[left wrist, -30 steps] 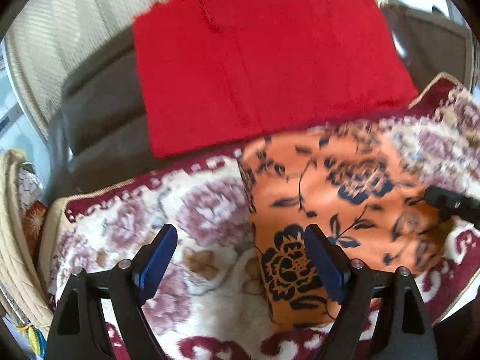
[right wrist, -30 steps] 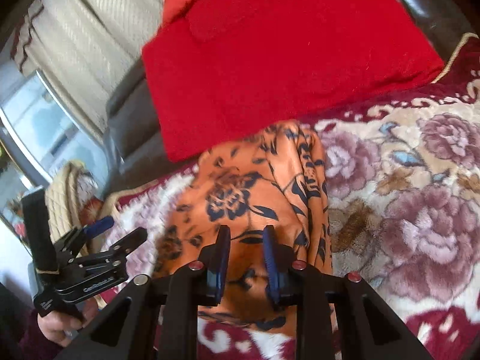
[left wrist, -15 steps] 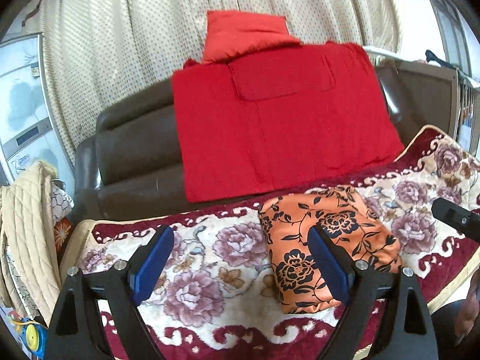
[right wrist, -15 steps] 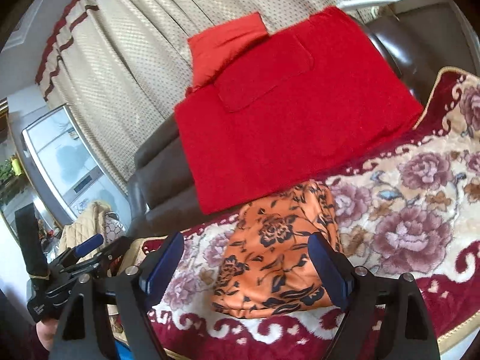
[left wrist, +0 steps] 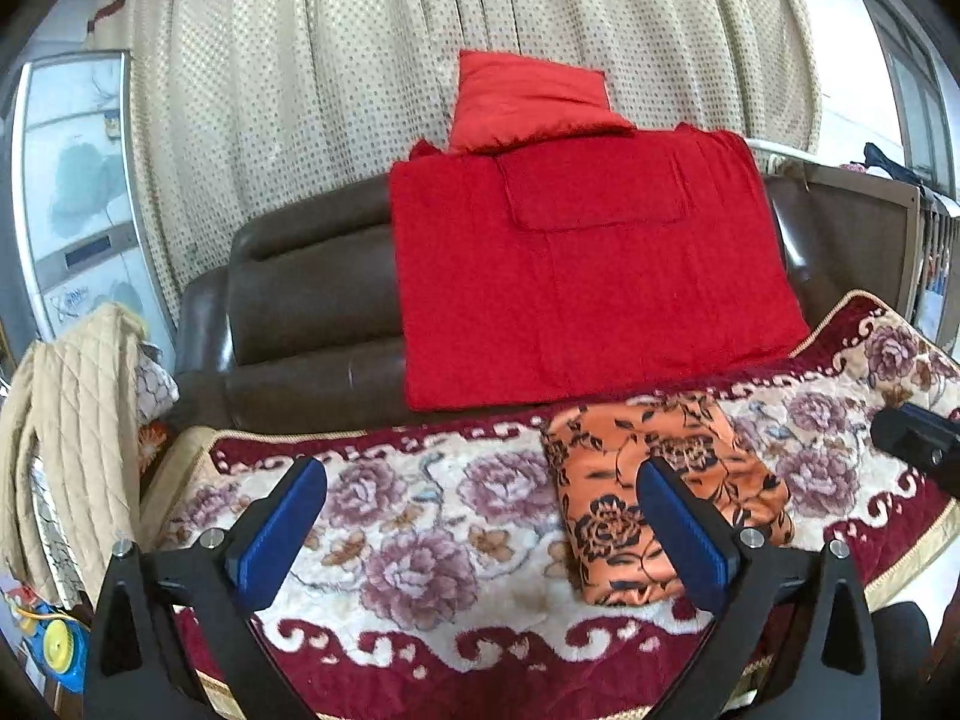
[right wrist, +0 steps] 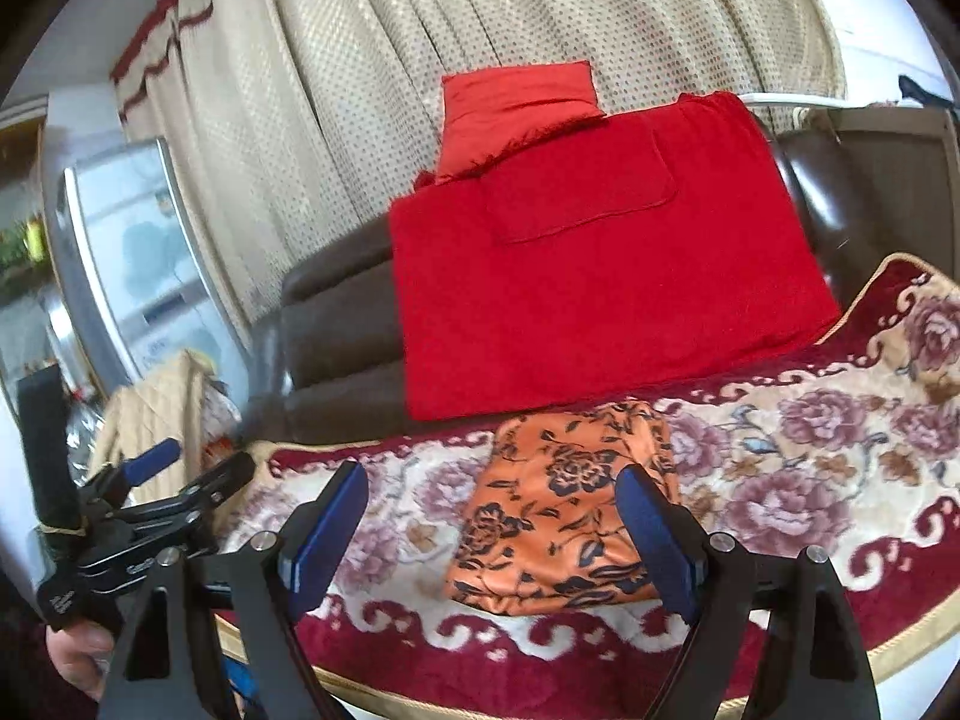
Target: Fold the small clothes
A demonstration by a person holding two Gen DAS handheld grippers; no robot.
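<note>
An orange cloth with a black flower print (left wrist: 651,480) lies folded into a compact rectangle on the floral blanket (left wrist: 420,516); it also shows in the right wrist view (right wrist: 564,498). My left gripper (left wrist: 480,522) is open and empty, held back above the blanket's front edge, left of the cloth. My right gripper (right wrist: 492,528) is open and empty, held back in front of the cloth. The left gripper also shows at the left of the right wrist view (right wrist: 150,480), and part of the right gripper at the right edge of the left wrist view (left wrist: 912,438).
A red blanket (left wrist: 588,276) and red cushion (left wrist: 528,96) drape over the brown leather sofa back (left wrist: 300,312). Beige curtains (left wrist: 360,60) hang behind. A quilted beige cloth (left wrist: 66,432) hangs at the left, near a fridge (left wrist: 72,192).
Both grippers have pulled back and up from the orange cloth. The right gripper went from shut to open a second ago. The cloth stays folded on the blanket.
</note>
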